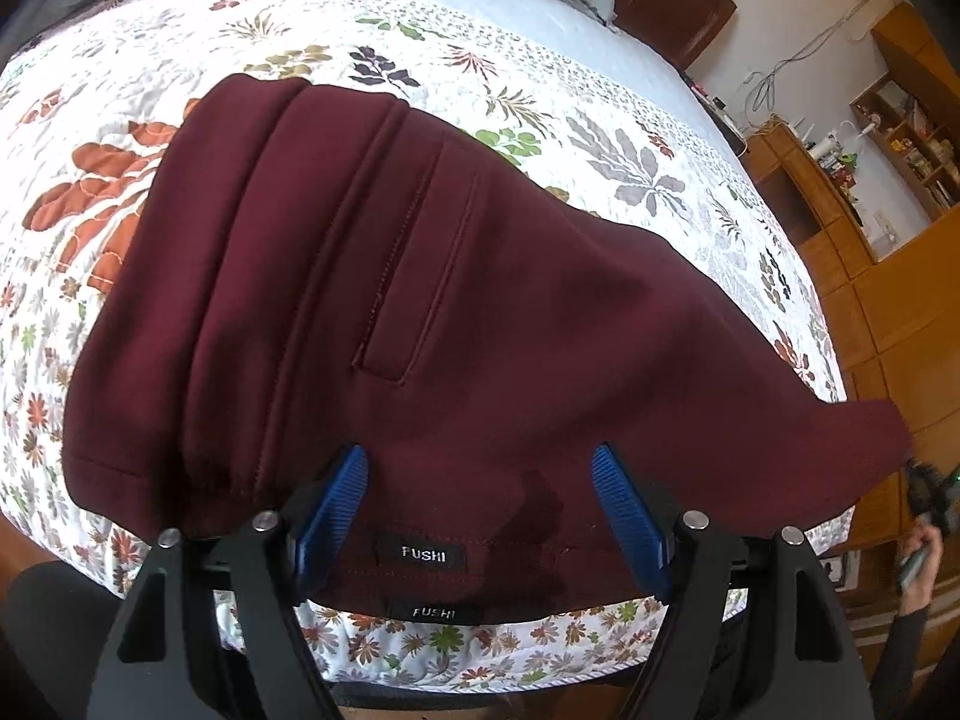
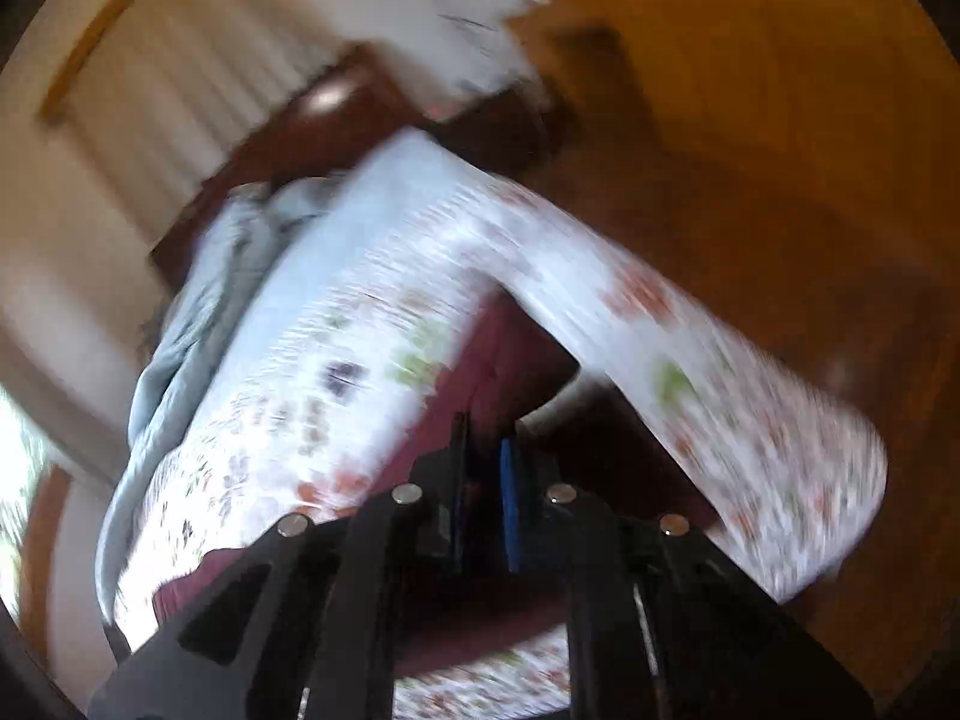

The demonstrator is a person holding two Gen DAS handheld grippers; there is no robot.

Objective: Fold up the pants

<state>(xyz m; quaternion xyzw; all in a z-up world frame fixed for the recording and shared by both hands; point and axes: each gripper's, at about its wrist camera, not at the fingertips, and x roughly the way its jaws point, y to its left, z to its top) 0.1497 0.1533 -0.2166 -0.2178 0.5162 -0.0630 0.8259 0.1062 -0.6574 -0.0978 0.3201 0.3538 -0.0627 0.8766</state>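
- The maroon pants point(image 1: 336, 312) lie folded in a thick bundle on the flowered quilt point(image 1: 540, 96) of the bed, waistband end nearest the near edge, a welt pocket point(image 1: 414, 264) facing up and a "FUSHI" label point(image 1: 423, 553) showing at the band.
- The left tongs point(image 1: 480, 516) stand wide open just over the waistband, blue pads point(image 1: 336, 504) either side of the label, holding nothing. Risk: if they close here they may pinch only the top layer, so a lift would peel the stack apart.
- A dark patch point(image 1: 540, 534) marks the cloth beside the label; whether it is damp or shadow cannot be told. Damp cloth would cling and drag unevenly.
- The bundle sits close to the bed's near edge, and its right corner point(image 1: 864, 444) looks raised off the quilt, apparently held up from outside the view. Pulling that way could slide the whole garment toward the edge.
- In the right wrist view the picture is heavily smeared. The right tongs point(image 2: 480, 480) look nearly closed, with maroon cloth point(image 2: 510, 348) around them, but a grip on the cloth cannot be confirmed. A weak pinch during a fast swing could let the cloth slip and undo the fold.
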